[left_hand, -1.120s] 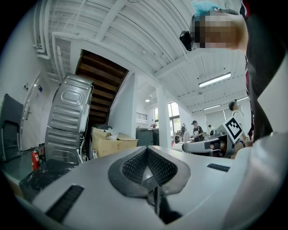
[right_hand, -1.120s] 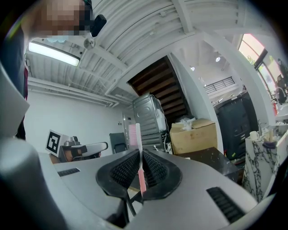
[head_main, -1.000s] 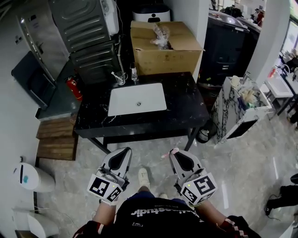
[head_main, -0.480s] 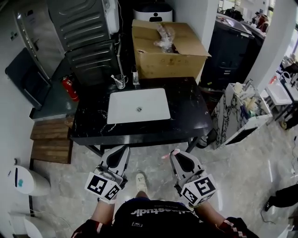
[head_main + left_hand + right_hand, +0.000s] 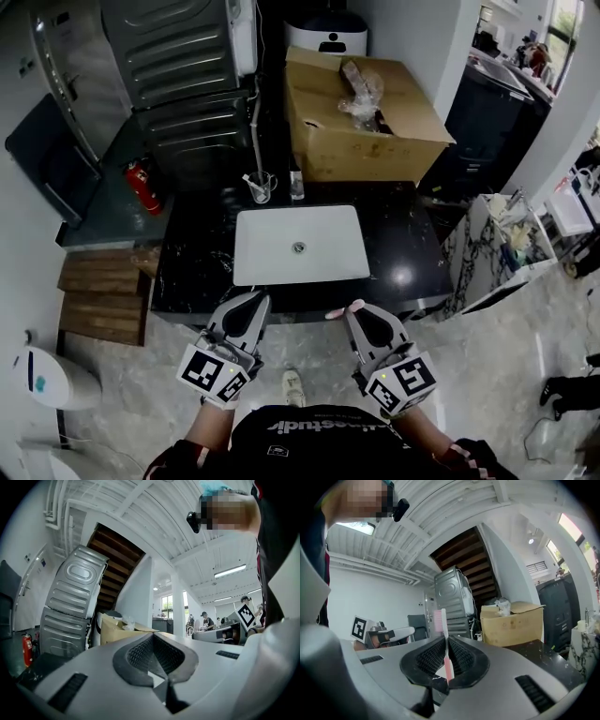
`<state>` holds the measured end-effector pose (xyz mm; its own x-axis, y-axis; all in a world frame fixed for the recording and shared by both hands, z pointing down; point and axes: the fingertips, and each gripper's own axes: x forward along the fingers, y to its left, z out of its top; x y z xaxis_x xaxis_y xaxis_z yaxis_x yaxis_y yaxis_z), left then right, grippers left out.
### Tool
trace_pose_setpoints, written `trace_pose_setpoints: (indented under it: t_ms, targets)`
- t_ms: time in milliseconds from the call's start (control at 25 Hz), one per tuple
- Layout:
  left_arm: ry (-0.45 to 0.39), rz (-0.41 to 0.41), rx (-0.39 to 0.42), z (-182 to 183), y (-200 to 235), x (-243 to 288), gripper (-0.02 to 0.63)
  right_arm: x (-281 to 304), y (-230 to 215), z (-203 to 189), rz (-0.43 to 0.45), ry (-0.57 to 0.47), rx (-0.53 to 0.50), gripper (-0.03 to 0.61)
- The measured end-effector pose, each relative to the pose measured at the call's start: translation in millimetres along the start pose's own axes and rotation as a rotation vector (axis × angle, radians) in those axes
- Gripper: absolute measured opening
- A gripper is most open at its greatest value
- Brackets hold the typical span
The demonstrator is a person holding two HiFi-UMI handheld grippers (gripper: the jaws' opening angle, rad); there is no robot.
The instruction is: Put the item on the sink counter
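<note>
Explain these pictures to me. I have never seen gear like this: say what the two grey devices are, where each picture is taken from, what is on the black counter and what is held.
A person stands at a black counter with a hand-operated gripper in each hand; the patterned cubes are part of the grippers. One picture looks down from a camera on the person's head. The other two come from cameras riding on each gripper, looking along its jaws. A white sink is set in the counter, and behind it stand a glass cup and a small bottle. The right gripper pinches a pink toothbrush. The left gripper is shut and empty.
</note>
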<state>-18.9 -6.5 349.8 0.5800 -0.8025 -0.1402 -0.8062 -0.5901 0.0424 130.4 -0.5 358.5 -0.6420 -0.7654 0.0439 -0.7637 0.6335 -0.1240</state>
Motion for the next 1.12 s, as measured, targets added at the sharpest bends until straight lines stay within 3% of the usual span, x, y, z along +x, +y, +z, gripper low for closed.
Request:
trace_pose_setpoints:
  t_ms: [520, 1120]
  targets:
    - [-0.002, -0.052, -0.024, -4, 97, 29, 0.015, 105, 8, 4, -0.024, 0.021, 0.007, 0.051]
    - [-0.015, -0.071, -0.035, -8, 123, 45, 0.015, 127, 1, 21, -0.051, -0.014, -0.031, 0.051]
